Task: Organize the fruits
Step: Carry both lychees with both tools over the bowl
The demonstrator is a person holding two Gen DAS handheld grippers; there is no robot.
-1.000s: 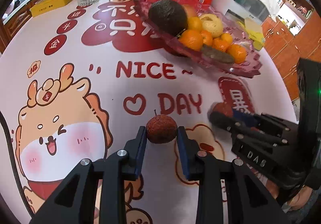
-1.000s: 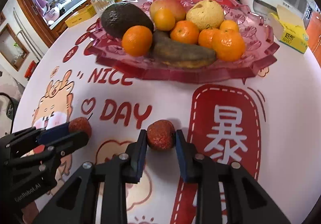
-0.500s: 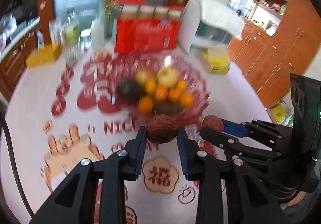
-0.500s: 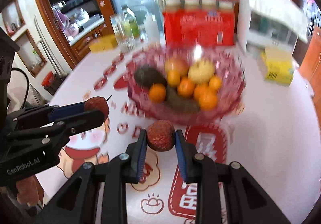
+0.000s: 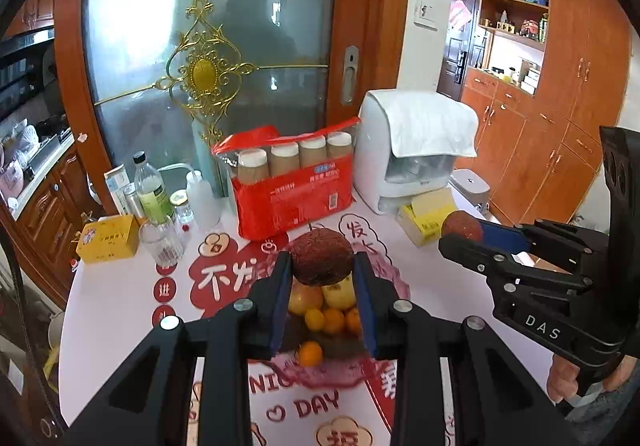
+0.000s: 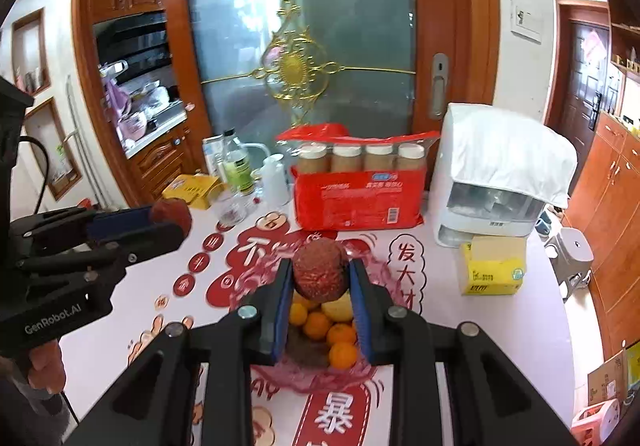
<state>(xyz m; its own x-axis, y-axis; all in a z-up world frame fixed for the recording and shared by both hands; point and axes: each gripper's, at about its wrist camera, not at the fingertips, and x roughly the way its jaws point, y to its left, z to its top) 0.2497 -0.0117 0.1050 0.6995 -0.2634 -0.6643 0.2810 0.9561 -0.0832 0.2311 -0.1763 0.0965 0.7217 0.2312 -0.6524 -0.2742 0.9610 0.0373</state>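
Both tools point(image 5: 322, 266) point(image 6: 320, 270) grasp lychees point(image 5: 321, 261) point(image 6: 320, 267), hiding much of the fruit bowl point(image 5: 394, 284).

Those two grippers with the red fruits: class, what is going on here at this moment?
A person holds a gripper in each hand over a table with a printed cloth. The left gripper is shut on one lychee, and the right gripper is shut on another lychee. Both fruits are held up in the air above the pink fruit dish, which already holds oranges and other fruit. Neither lychee has been put in the dish yet.
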